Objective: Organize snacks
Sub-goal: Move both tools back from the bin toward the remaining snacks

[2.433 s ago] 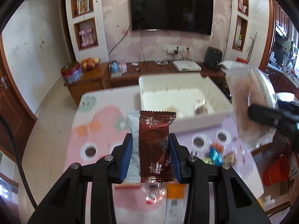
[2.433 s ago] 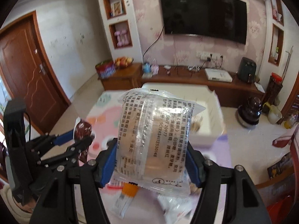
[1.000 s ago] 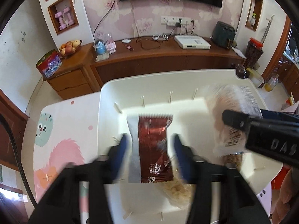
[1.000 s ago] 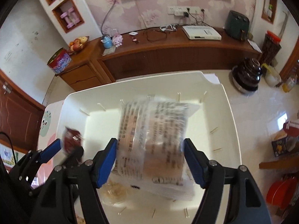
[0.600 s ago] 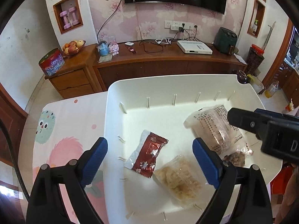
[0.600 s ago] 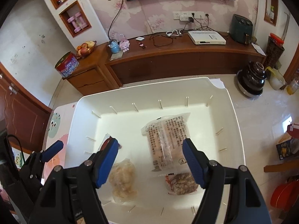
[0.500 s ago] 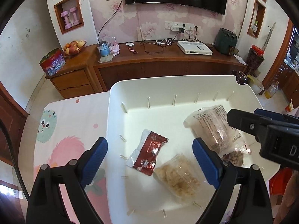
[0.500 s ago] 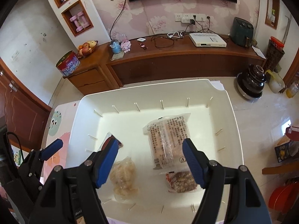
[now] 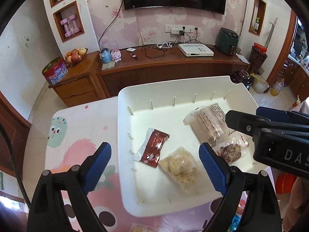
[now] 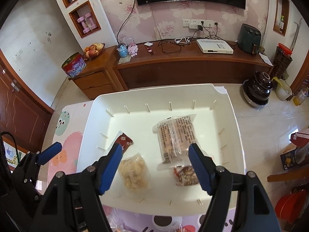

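A white bin [image 9: 123, 96] [image 10: 238, 135] holds several snack packets lying flat. A dark red wrapper [image 9: 154, 147] [image 10: 124, 141] lies at its left. A clear bag with printed text [image 9: 208, 121] [image 10: 176, 137] lies at the right, a pale puffed snack bag [image 9: 179, 166] [image 10: 134, 171] near the front, and a brown snack packet [image 9: 231, 150] [image 10: 186, 175] beside it. My left gripper [image 9: 154, 150] hovers open above the bin, empty. My right gripper [image 10: 155, 147] is also open and empty above it. Each gripper shows at the edge of the other's view.
The bin stands on a table with a pink cartoon cover [image 9: 77, 127]. More loose snacks lie at the table's near edge [image 9: 139, 228] [image 10: 115, 226]. A wooden TV cabinet [image 10: 173, 65] is behind, and a red bucket [image 10: 287, 203] is on the floor at right.
Both grippers opened and let go: the red wrapper and the clear bag dropped into the bin. Both grippers then rose and drew back, so the bin looks smaller.
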The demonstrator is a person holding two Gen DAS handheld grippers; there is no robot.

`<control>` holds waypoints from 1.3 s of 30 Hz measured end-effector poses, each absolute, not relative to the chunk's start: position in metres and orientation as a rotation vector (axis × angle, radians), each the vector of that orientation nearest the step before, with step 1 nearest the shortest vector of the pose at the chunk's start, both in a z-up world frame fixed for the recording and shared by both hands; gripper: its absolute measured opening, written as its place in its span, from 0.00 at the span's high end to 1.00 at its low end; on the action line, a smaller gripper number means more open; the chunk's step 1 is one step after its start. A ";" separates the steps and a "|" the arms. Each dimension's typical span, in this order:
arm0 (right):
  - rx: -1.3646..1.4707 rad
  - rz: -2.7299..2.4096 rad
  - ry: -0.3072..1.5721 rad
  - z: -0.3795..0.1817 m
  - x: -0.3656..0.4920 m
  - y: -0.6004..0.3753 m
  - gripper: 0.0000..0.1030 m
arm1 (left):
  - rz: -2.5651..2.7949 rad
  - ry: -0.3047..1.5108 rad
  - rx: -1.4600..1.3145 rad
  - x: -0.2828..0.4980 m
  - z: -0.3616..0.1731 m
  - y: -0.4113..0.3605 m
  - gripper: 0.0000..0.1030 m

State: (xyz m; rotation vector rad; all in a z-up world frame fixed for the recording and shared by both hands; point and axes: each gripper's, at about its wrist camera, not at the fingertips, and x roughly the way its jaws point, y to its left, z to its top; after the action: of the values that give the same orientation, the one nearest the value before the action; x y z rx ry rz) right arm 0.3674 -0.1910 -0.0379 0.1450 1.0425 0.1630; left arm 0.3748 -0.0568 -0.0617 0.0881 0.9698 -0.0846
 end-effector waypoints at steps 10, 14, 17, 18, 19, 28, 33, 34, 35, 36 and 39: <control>0.130 0.158 1.008 -0.011 0.326 -0.195 0.30 | -0.071 0.967 0.135 0.337 -0.044 -0.057 0.11; 0.119 0.172 0.979 0.004 0.301 -0.197 0.30 | -0.080 0.954 0.152 0.316 -0.034 -0.056 0.11; 0.116 0.178 0.953 0.016 0.277 -0.200 0.30 | -0.089 0.936 0.165 0.295 -0.024 -0.055 0.11; 0.114 0.178 0.944 0.019 0.268 -0.202 0.30 | -0.092 0.928 0.167 0.286 -0.020 -0.055 0.11; 0.110 0.176 0.936 0.022 0.260 -0.202 0.30 | -0.097 0.921 0.168 0.279 -0.016 -0.055 0.11; 0.078 0.179 0.899 0.023 0.177 -0.211 0.30 | -0.169 0.874 0.145 0.198 0.005 -0.053 0.11; 0.083 0.205 0.875 0.018 0.135 -0.217 0.30 | -0.193 0.872 0.118 0.157 0.002 -0.048 0.11; 0.082 0.208 0.868 0.016 0.125 -0.218 0.30 | -0.193 0.868 0.117 0.150 0.001 -0.047 0.11; 0.082 0.210 0.863 0.015 0.119 -0.218 0.30 | -0.193 0.861 0.115 0.141 0.000 -0.046 0.11; 0.080 0.216 0.854 0.015 0.110 -0.218 0.30 | -0.192 0.856 0.116 0.135 0.000 -0.046 0.11; 0.081 0.226 0.836 0.013 0.091 -0.218 0.30 | -0.176 0.841 0.127 0.117 -0.003 -0.044 0.11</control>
State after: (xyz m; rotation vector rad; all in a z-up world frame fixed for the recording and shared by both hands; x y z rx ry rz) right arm 0.0910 -0.2176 0.0131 0.0806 0.8357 0.2259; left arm 0.1171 -0.0442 -0.0026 0.1273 0.8408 -0.1757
